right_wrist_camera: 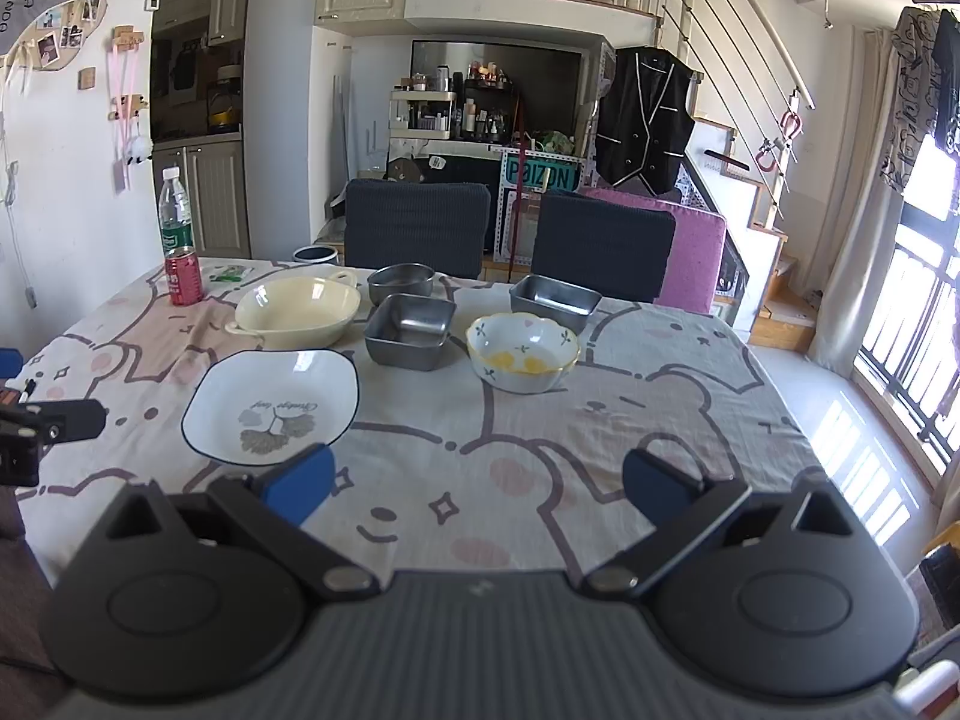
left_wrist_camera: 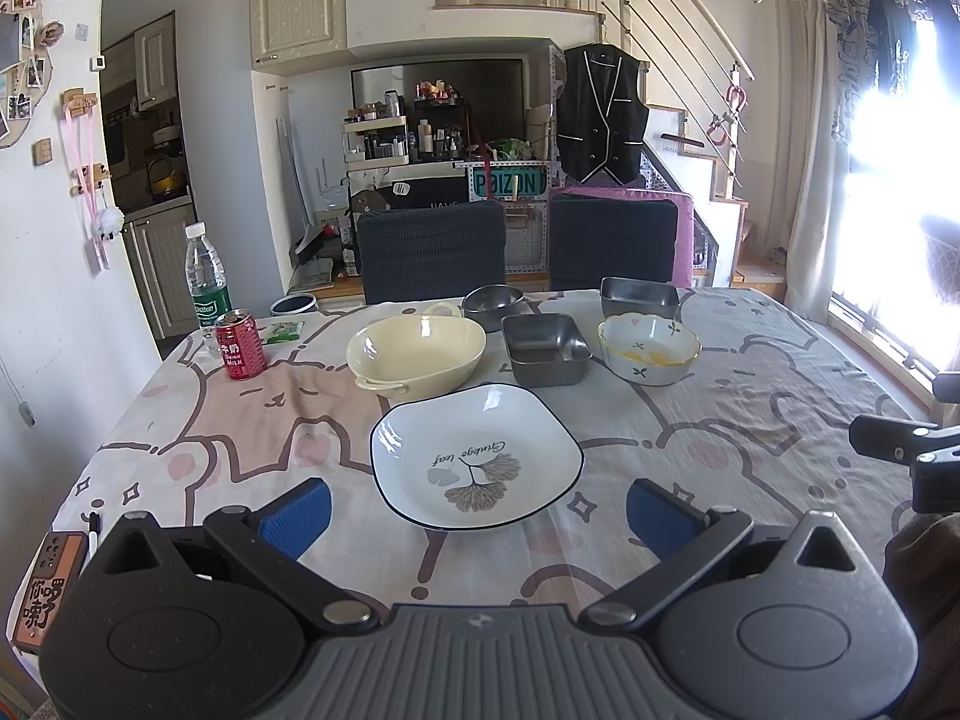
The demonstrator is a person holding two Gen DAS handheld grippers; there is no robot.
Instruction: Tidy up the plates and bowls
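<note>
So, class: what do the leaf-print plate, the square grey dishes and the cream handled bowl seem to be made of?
Leaf-print plate: likely glazed ceramic, with glossy window glare and a printed motif.
Square grey dishes: apparently brushed stainless steel, with a dull metallic sheen.
Cream handled bowl: probably glazed ceramic or enamel, smooth with soft highlights.

The right gripper (right_wrist_camera: 477, 483) is spread wide, its blue-padded fingers (right_wrist_camera: 300, 483) holding nothing above the cartoon-bear tablecloth (right_wrist_camera: 600, 438). Just beyond the left finger lies a white square plate with a dark rim and leaf print (right_wrist_camera: 271, 405). Farther ahead sit a cream oval handled dish (right_wrist_camera: 298, 312), a square grey metal bowl (right_wrist_camera: 411, 330) and a scalloped white flowered bowl with yellow residue (right_wrist_camera: 523, 359). Behind them stand a round metal bowl (right_wrist_camera: 401, 282) and another square metal bowl (right_wrist_camera: 555, 300).
</note>
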